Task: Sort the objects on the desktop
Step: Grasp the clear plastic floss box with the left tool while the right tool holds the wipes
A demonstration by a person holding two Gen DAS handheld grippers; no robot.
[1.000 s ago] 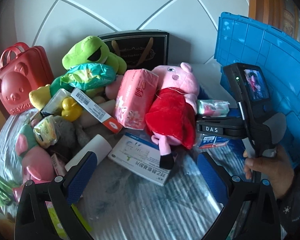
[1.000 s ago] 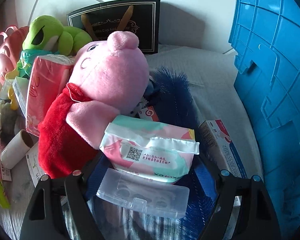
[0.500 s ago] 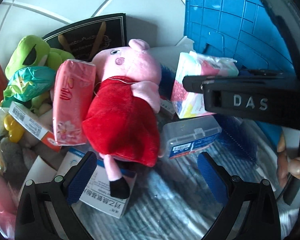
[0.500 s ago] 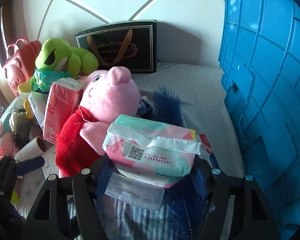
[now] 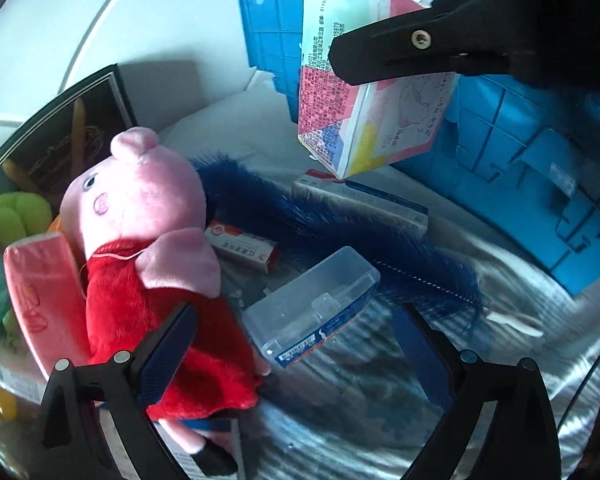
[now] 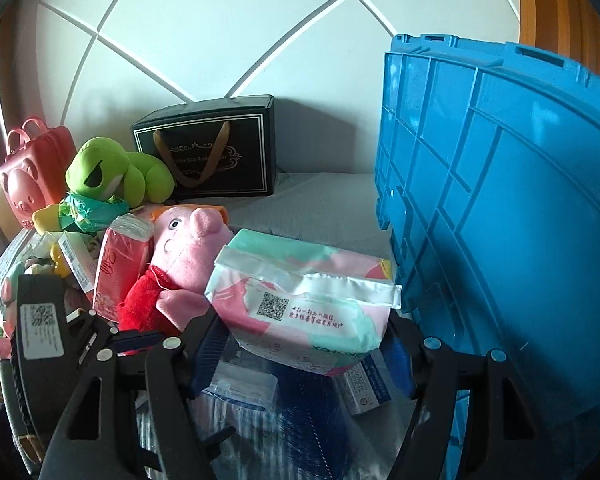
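Note:
My right gripper [image 6: 304, 336] is shut on a pink and mint pack of wipes [image 6: 304, 292] and holds it in the air beside the blue crate [image 6: 500, 220]. In the left wrist view the same pack [image 5: 364, 120] hangs at the upper right, with one black finger of the right gripper across it. My left gripper [image 5: 292, 320] is open and empty. It hovers over a clear plastic box [image 5: 312, 312] that lies on the table. A pink pig plush in a red dress [image 5: 140, 240] lies by its left finger.
A dark blue fluffy brush [image 5: 360, 248] and small cartons lie behind the clear box. A pink tissue pack [image 6: 116, 268], green frog plush [image 6: 108, 172], red bear case [image 6: 32, 176] and black gift box [image 6: 208, 156] crowd the left and back. The crate [image 5: 520, 160] walls off the right.
The right gripper closed on the pack of wipes and lifted it off the pile, up beside the crate. The left gripper swung right and rolled, from the left pile to over the clear box.

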